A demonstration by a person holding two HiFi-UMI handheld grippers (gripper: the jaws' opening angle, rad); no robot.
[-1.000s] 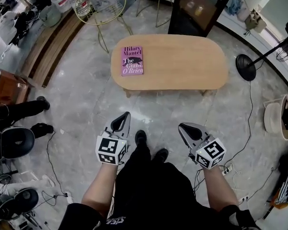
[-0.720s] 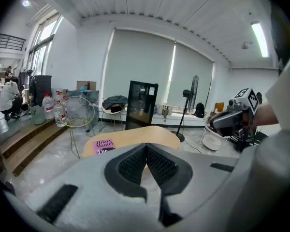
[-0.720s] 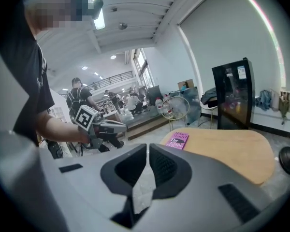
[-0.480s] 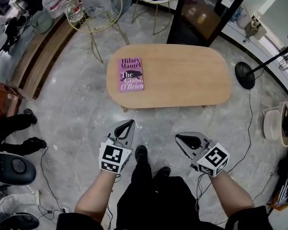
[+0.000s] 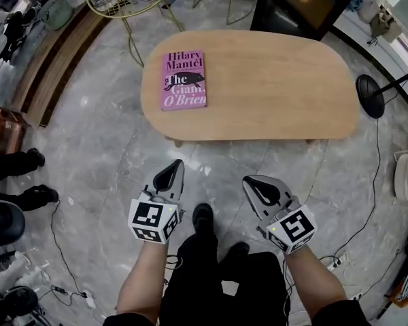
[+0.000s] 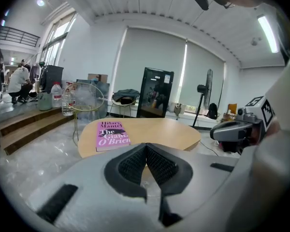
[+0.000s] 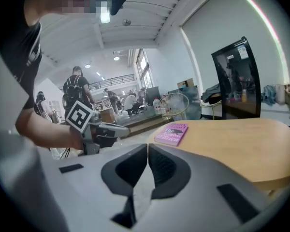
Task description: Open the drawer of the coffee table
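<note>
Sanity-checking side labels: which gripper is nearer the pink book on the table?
The left gripper: the pink book lies at the left end of the table, almost straight ahead of it. The right gripper sits farther to the right.

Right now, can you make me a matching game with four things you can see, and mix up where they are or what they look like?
Things:
1. book
2. coffee table
3. left gripper
4. fan base

Clues:
A. shut, with nothing in it
B. pink, lying flat on the tabletop
C. black and round, on the floor at the table's right end
D. light wood, with a long rounded top

Pairs: 1-B, 2-D, 3-A, 4-C
</note>
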